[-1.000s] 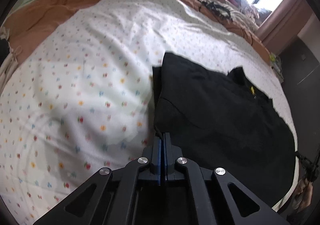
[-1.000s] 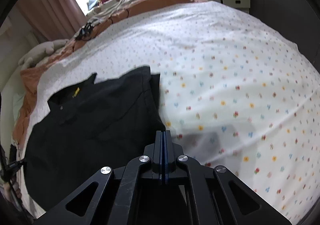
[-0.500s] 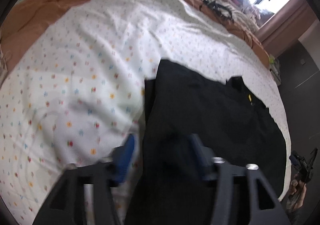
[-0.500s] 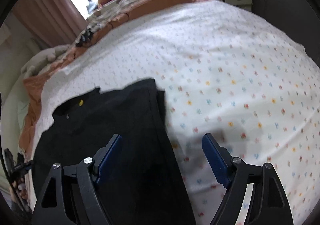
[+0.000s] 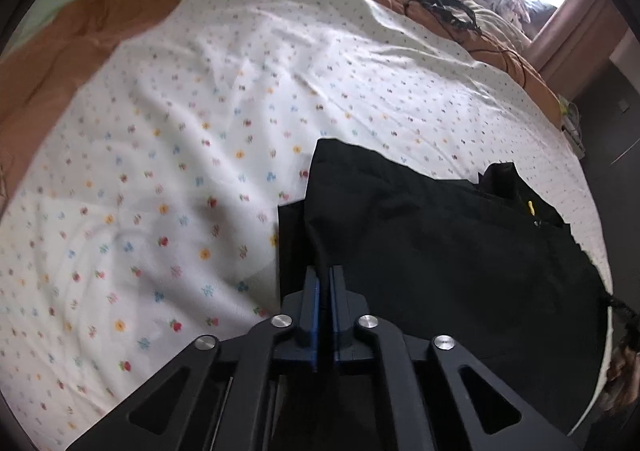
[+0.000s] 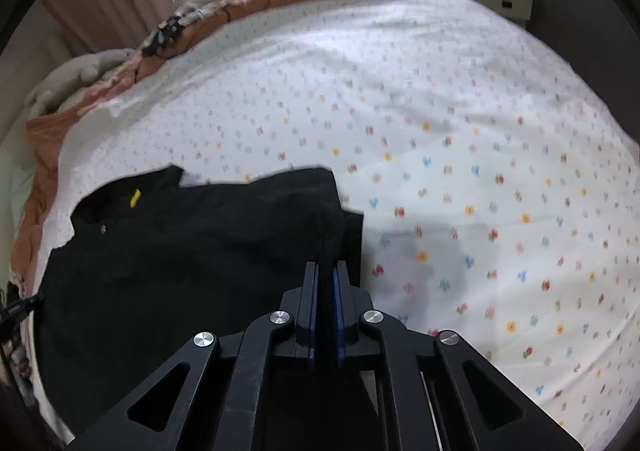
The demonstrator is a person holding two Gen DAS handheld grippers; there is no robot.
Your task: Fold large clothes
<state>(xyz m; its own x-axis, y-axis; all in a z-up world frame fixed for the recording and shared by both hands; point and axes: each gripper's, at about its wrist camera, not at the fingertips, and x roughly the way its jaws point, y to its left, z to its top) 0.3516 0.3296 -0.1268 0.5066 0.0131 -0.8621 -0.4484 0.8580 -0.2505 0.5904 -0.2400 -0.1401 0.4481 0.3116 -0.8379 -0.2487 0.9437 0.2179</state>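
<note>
Both grippers, left [image 5: 324, 277] and right [image 6: 325, 271], just closed, each pinching black garment [image 5: 440, 251] fabric; contact partly hidden. Yellow tag [image 6: 135, 198] clearer in right view.

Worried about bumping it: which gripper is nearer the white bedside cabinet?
Right gripper. Both just closed on the black garment: right at the edge facing the cabinet, left gripper opposite.

Open flowered sheet [image 5: 192, 155] beside the black garment [image 5: 440, 251]; cables [image 5: 444, 7] far off
</note>
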